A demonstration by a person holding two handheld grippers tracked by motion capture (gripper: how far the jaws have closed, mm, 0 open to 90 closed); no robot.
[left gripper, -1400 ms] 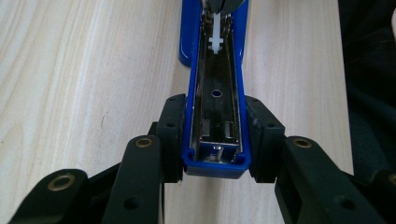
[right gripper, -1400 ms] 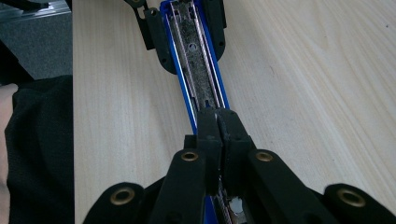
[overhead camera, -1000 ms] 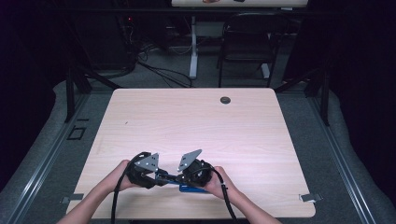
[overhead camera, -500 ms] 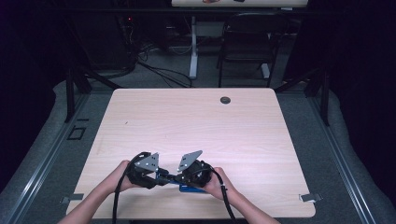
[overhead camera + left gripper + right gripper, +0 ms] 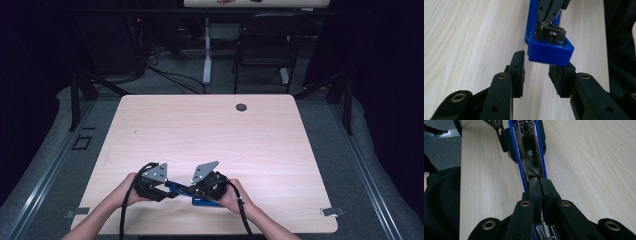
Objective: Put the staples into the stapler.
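We see the blue stapler (image 5: 192,194) at the tabletop's (image 5: 210,135) six o'clock edge, between both grippers. Our right gripper (image 5: 540,185) has its jaws pinched closed on the stapler's metal top. The left gripper (image 5: 537,66) has just closed, gripping its blue end at twelve o'clock.

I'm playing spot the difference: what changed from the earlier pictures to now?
Very little. The left claw has just been closing its jaws a bit, with the end of the blue stapler between their tips. The right claw, shut on the stapler, and the stapler itself stayed put.
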